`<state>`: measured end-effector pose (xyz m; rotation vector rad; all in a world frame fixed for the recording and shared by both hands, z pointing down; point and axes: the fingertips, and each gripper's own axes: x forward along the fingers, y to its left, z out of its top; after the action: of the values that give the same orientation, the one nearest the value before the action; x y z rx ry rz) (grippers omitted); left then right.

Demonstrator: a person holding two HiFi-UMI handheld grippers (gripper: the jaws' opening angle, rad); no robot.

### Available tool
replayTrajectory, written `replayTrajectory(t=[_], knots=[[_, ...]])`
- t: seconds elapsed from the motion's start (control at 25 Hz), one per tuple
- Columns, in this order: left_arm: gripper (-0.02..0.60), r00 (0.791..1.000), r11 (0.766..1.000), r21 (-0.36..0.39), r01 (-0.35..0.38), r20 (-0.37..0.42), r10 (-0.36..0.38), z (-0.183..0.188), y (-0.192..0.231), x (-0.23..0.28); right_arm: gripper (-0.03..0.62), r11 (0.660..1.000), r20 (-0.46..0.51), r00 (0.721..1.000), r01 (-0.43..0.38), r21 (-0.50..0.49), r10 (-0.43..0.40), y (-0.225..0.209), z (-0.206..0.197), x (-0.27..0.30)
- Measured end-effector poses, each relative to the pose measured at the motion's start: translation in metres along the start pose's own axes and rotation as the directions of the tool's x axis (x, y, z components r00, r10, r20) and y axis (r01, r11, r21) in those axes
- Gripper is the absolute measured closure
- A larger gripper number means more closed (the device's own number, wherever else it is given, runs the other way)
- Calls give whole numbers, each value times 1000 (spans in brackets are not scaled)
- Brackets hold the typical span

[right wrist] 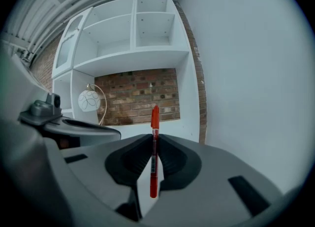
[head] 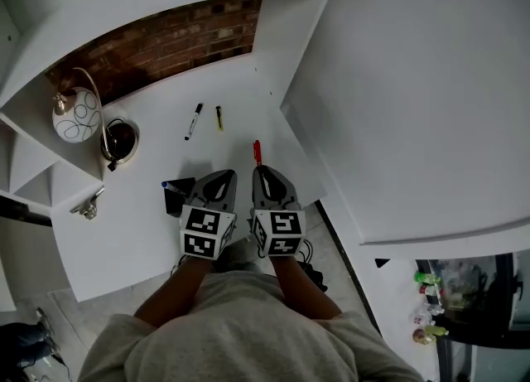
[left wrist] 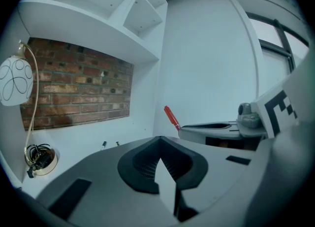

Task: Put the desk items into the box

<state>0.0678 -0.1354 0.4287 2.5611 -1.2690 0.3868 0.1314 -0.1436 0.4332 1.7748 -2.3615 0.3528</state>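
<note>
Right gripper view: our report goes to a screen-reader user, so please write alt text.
The right gripper clamps a red pen whose end sticks out ahead; beyond are white shelves, a brick wall and a globe lamp.

No words or numbers can be read here. The red pen (right wrist: 154,120), pinched between the jaws of the right gripper (right wrist: 154,138), has a small pale label (right wrist: 153,162) on its side, but the print is too tiny to read. The right cube (head: 280,233) at the back of that gripper shows black and white square shapes, not letters. So does the left cube (head: 207,232) at the back of the left gripper (head: 225,177).
</note>
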Motion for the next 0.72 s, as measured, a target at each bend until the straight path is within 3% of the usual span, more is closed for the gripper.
replayTrajectory(t=[0.28,0.72], knots=[[577,997,997,-24,-79,9,80,-4,25,-26,542,994,32,994,-102,-26,103,42,7,8],[577,977,975,-71,-212,20,214,-15,67,-77,542,964,74,963,-255,-75,261,113,13,12]])
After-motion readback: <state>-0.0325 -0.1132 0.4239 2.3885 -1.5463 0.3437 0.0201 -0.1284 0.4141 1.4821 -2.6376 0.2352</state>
